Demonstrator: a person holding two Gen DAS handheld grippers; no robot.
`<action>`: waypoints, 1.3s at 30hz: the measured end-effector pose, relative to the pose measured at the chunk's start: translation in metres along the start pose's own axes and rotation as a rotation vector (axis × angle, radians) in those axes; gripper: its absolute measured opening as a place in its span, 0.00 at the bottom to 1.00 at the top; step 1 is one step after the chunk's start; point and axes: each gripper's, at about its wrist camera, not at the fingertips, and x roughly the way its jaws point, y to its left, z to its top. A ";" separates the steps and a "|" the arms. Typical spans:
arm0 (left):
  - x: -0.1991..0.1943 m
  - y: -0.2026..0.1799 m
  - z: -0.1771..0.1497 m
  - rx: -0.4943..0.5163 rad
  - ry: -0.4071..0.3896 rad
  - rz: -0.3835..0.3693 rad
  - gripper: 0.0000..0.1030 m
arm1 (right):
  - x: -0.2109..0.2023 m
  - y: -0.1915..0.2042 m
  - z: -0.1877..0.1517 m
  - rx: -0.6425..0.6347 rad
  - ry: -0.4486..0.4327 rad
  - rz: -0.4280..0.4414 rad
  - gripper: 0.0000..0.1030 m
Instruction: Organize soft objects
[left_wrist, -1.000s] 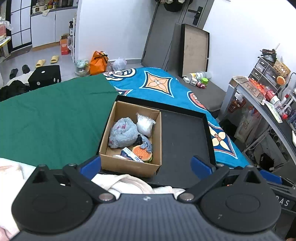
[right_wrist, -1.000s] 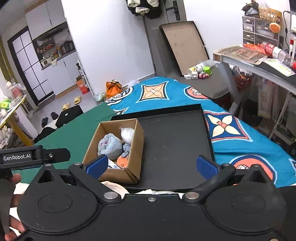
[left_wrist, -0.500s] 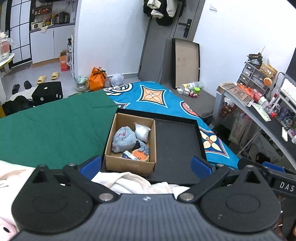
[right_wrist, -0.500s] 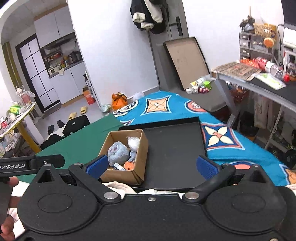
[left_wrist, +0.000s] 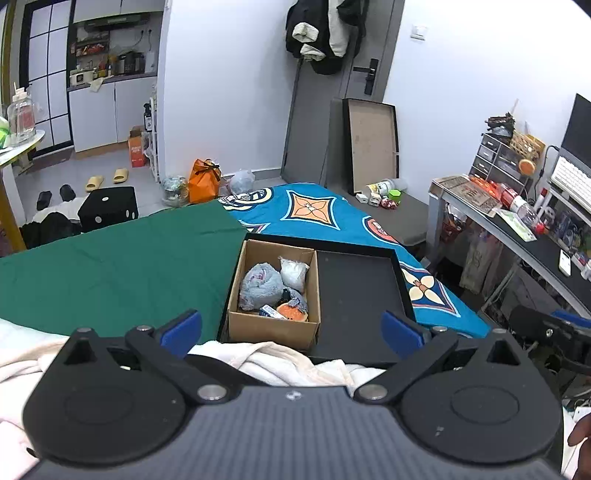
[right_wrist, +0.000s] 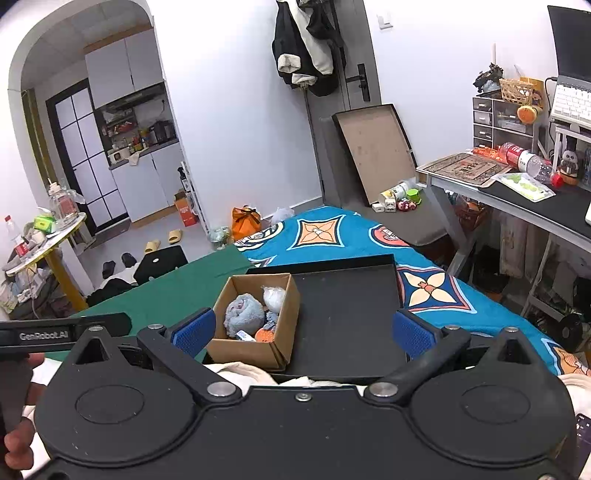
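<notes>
A brown cardboard box (left_wrist: 273, 325) stands in the left part of a shallow black tray (left_wrist: 354, 291) on the bed. It holds a grey-blue plush (left_wrist: 258, 286), a white soft bag (left_wrist: 293, 271) and an orange soft toy (left_wrist: 291, 313). The box also shows in the right wrist view (right_wrist: 255, 349), with the plush (right_wrist: 243, 319) inside. My left gripper (left_wrist: 291, 328) is open and empty, held high and back from the box. My right gripper (right_wrist: 301, 332) is open and empty, also back from the box. A white cloth (left_wrist: 280, 360) lies under both grippers at the near edge.
The bed carries a green sheet (left_wrist: 122, 266) on the left and a blue patterned sheet (left_wrist: 325, 214) on the right. A desk with clutter (left_wrist: 517, 229) stands at the right. A black cube stool (left_wrist: 109, 208) and slippers lie on the floor beyond.
Both grippers have risen and pulled back from the box, so the box and tray look smaller and farther. Both stay open and empty.
</notes>
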 end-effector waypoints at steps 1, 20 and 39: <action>-0.001 0.000 -0.001 0.002 0.002 0.001 1.00 | -0.002 0.000 -0.001 0.007 -0.001 0.005 1.00; -0.023 -0.020 -0.015 0.076 -0.012 0.006 1.00 | -0.028 -0.002 -0.013 0.021 -0.045 -0.039 1.00; -0.027 -0.021 -0.017 0.069 -0.017 0.017 1.00 | -0.032 0.002 -0.017 -0.014 -0.055 -0.077 1.00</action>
